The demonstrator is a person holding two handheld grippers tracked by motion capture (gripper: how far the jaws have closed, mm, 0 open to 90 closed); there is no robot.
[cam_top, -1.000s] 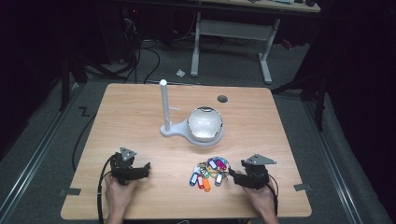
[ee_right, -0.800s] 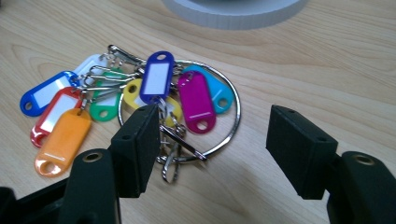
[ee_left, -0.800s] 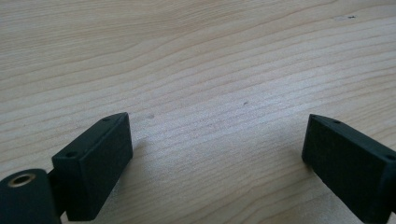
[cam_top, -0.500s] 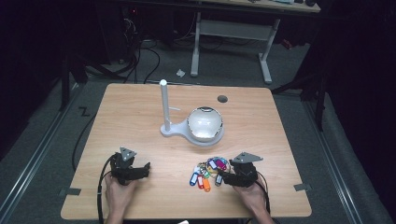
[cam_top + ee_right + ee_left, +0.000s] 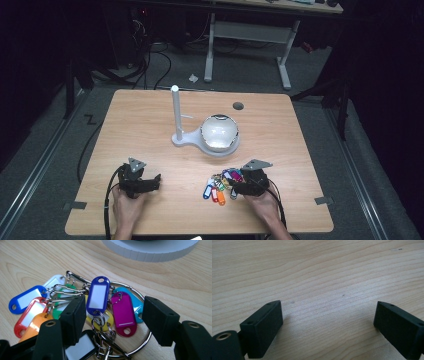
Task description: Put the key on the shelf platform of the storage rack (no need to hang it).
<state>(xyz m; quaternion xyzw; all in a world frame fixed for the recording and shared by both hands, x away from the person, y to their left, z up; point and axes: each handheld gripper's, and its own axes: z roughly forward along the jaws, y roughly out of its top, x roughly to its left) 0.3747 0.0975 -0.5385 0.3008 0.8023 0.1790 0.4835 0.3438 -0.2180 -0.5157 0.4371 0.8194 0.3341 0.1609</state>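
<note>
A white stand point(image 5: 182, 127) with a bowl point(image 5: 219, 133) stood mid-bench point(image 5: 150, 115). The right tool point(image 5: 113, 312) straddled a ring of coloured key tags point(image 5: 100, 305), jaws apart, apparently ungripped; the left tool point(image 5: 328, 320) gaped empty.

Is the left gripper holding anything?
No, the left gripper is open, with bare table between its jaws.

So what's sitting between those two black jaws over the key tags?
In the right gripper view, the right gripper stands open over the key tags: purple, pink and yellow tags lie between its jaws.
</note>
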